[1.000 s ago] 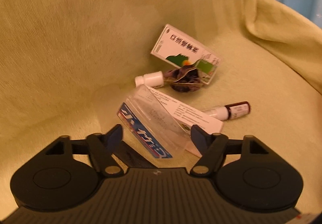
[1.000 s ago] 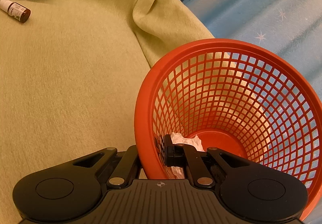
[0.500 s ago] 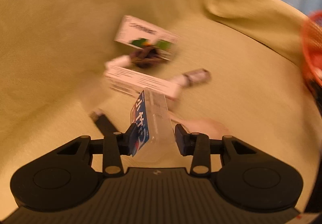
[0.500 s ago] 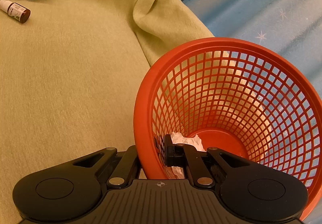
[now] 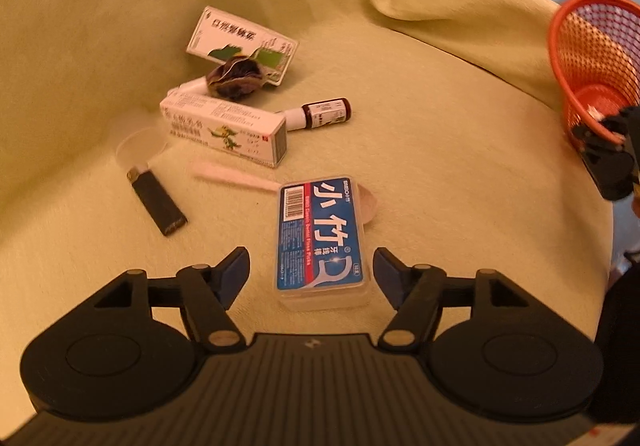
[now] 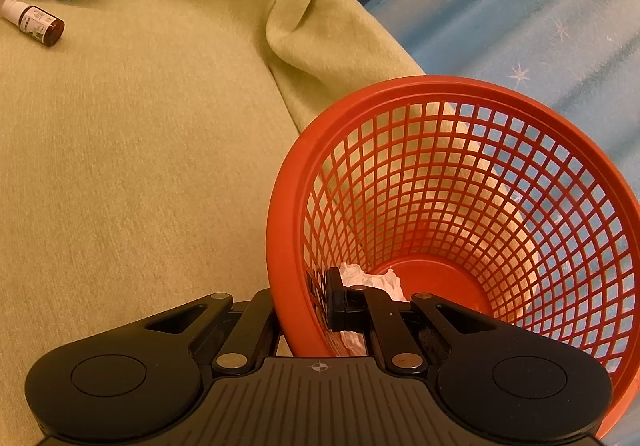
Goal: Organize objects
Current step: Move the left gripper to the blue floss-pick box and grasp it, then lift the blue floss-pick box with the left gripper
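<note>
L gripper (image 5: 311,266) fingers spread, floss-pick box (image 5: 321,236) lying free btwn them, lower centre; R gripper (image 6: 303,304) clamps orange basket (image 6: 282,246) rim, prob. steadying it for drop-ins.

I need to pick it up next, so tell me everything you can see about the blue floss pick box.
The floss pick box is a flat, clear plastic case with a blue label, white characters, a red stripe and a barcode. It lies label-up on the green cloth, lengthwise between the open left gripper's fingers, untouched by them. Its far end overlaps a pale spoon.
</note>
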The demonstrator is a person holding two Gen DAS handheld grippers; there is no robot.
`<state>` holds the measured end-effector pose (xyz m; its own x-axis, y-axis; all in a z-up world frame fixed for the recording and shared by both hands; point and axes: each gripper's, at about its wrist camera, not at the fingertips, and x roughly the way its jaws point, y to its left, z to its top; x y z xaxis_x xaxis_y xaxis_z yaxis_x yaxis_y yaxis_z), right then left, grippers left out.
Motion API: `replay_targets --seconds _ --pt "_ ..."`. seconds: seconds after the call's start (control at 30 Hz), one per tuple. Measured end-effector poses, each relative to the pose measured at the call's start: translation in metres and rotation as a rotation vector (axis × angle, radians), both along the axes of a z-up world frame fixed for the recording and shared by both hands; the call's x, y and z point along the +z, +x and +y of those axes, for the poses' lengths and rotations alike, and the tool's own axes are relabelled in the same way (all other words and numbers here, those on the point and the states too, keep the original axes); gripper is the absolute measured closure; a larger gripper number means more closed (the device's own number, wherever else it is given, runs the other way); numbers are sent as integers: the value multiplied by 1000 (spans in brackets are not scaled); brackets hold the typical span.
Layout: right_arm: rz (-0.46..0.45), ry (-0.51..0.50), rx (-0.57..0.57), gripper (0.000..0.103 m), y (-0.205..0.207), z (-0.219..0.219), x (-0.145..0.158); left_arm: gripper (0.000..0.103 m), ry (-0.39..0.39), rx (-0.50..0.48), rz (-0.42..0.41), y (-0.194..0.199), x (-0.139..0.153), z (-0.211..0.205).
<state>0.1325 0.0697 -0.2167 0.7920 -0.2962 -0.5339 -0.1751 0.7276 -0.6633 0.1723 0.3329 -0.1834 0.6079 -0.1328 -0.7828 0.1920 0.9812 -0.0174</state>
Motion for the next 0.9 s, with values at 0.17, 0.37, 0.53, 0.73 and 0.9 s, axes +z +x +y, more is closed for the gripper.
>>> replay_targets --seconds 0.17,0.37,0.53,0.73,0.9 --pt "-3 10 -2 102 0 -1 1 39 0 12 -2 3 -9 -9" --pt "-2 12 -2 102 2 0 1 45 15 59 -3 6 -19 -10" --pt "-3 14 -2 102 2 -1 2 51 47 38 1 4 -21 -10" --pt "-3 16 -2 102 3 -1 2 52 90 -12 -7 -3 -12 -11" --pt "-2 17 -2 102 4 0 2 52 84 -36 -31 -3 2 -15"
